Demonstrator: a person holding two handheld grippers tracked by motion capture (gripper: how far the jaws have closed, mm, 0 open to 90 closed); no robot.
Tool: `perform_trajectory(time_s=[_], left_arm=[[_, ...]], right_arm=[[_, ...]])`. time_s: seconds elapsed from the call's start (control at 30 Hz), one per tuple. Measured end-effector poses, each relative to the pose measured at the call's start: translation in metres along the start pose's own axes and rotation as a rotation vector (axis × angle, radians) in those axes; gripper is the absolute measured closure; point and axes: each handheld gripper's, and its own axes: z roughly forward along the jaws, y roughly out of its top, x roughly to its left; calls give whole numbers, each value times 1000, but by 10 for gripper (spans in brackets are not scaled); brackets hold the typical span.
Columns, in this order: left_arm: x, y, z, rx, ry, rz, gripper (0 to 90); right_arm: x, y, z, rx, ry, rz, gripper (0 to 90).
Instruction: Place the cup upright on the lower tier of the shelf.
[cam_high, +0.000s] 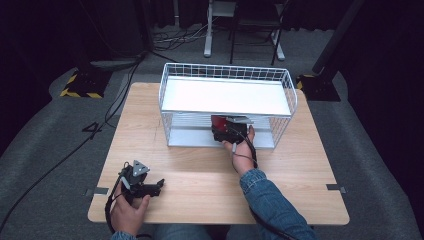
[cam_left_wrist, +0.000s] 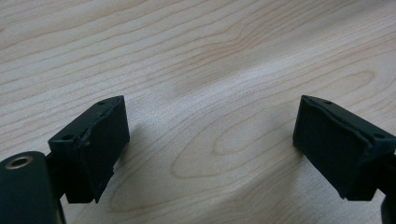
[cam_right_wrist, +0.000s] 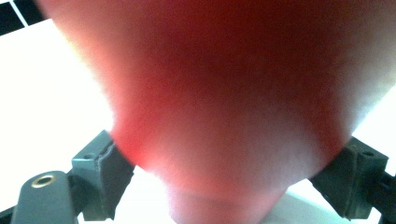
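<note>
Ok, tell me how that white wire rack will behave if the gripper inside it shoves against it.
The white wire rack is open mesh, so it is probably light for its size. It stands loose on the smooth wooden table, so a shove from the right hand-held gripper would likely slide it. Its broad footprint makes tipping seem unlikely.

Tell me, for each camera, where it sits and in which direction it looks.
High view: above the person's side, looking forward and down on the table and white wire rack; both forearms show.
Left gripper view: on the left gripper, facing bare tabletop; open jaws.
Right gripper view: on the right gripper, against a blurred red thing.
Shared: high and right views show the red thing.
</note>
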Motion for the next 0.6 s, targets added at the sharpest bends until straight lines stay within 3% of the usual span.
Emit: perform_trajectory(time_s=[0.37, 0.6], left_arm=[[0, 0, 0, 0, 0, 0, 110], [0, 0, 0, 0, 0, 0, 110]], right_arm=[[-4, -9, -19, 26, 31, -17, 158], [-8, -13, -39, 58, 72, 10, 158]])
